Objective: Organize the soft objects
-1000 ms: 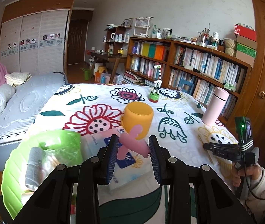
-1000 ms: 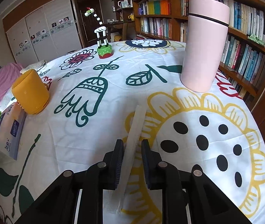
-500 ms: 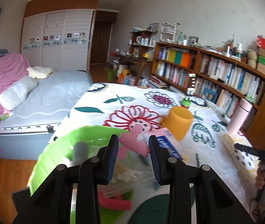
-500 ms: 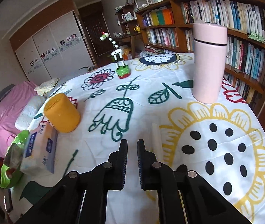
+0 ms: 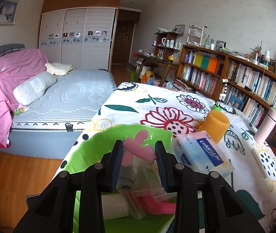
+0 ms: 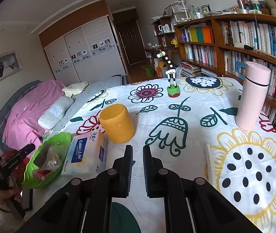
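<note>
**Pink soft piece held over the green bowl; right claw empty**

Over the near-left corner of the flowered tablecloth (image 5: 157, 104), the left wrist view shows the left gripper (image 5: 139, 158) clamped on a pink soft piece (image 5: 138, 148), its two ribbed fingers pressing the piece from either side. The piece hangs above the green bowl (image 5: 103, 141), whose scalloped rim curves round behind the fingers. Inside the bowl lie a grey roll (image 5: 125, 181), a white roll (image 5: 114, 206), crumpled clear plastic bags (image 5: 147, 186) and a pink strip (image 5: 157, 205). Just right of the bowl, touching its rim, lies a tissue pack (image 5: 202, 155) with a blue label. Behind the pack stands a yellow cup (image 5: 215, 124), and farther back a small giraffe figure (image 5: 222, 95) on a green base. A pink bottle (image 5: 267, 128) stands upright near the right edge of the cloth.

From the right wrist view, the right gripper (image 6: 137, 169) hovers above the cloth with its fingers nearly together, a narrow gap between them and nothing in it. A white strip (image 6: 210, 165) lies flat on the cloth to the right of the fingers, at the edge of the yellow sunflower print. The pink bottle (image 6: 253, 95) stands beyond it. The yellow cup (image 6: 117, 123) and the tissue pack (image 6: 85, 156) sit ahead to the left, with the green bowl (image 6: 60, 137) at the cloth's left edge. A hand (image 6: 5, 194) holds the left gripper's handle beside the bowl.
</note>
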The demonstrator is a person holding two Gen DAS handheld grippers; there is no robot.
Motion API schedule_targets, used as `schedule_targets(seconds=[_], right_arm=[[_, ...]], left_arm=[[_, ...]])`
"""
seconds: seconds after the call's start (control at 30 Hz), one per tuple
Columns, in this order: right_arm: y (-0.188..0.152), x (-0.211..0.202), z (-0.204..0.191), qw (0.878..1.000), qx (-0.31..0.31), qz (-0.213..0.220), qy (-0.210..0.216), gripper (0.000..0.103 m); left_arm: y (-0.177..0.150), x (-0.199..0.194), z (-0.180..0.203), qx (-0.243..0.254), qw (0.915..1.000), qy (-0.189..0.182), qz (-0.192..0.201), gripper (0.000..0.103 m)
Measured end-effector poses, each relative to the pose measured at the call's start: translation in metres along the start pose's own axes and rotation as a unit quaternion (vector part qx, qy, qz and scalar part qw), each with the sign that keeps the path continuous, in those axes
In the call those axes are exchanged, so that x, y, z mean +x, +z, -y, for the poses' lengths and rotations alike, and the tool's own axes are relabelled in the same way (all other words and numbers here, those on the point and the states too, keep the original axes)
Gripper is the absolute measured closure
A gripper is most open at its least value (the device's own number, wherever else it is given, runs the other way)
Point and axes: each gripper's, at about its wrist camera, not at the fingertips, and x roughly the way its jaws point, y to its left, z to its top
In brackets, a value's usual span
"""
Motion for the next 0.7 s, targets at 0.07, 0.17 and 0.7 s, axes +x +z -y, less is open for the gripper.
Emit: schedule_targets(seconds=[0.07,0.17,0.7], right_arm=[[-0.001,-0.003,0.01,1.0,0.011,0.0,-0.008,0.092],[-0.002,-0.006,0.022,0.999,0.027,0.002,-0.022,0.092],[-0.029,0.027,0.098,0.988,0.089,-0.062,-0.111,0.075]], left_arm=[[-0.001,0.002,-0.003,0.0,1.0,0.005,-0.002,0.067],[-0.004,0.009,-0.006,-0.004,0.9998,0.01,-0.017,0.045],[-0.003,-0.001,-0.019,-0.04,0.9989,0.023,0.009,0.008]])
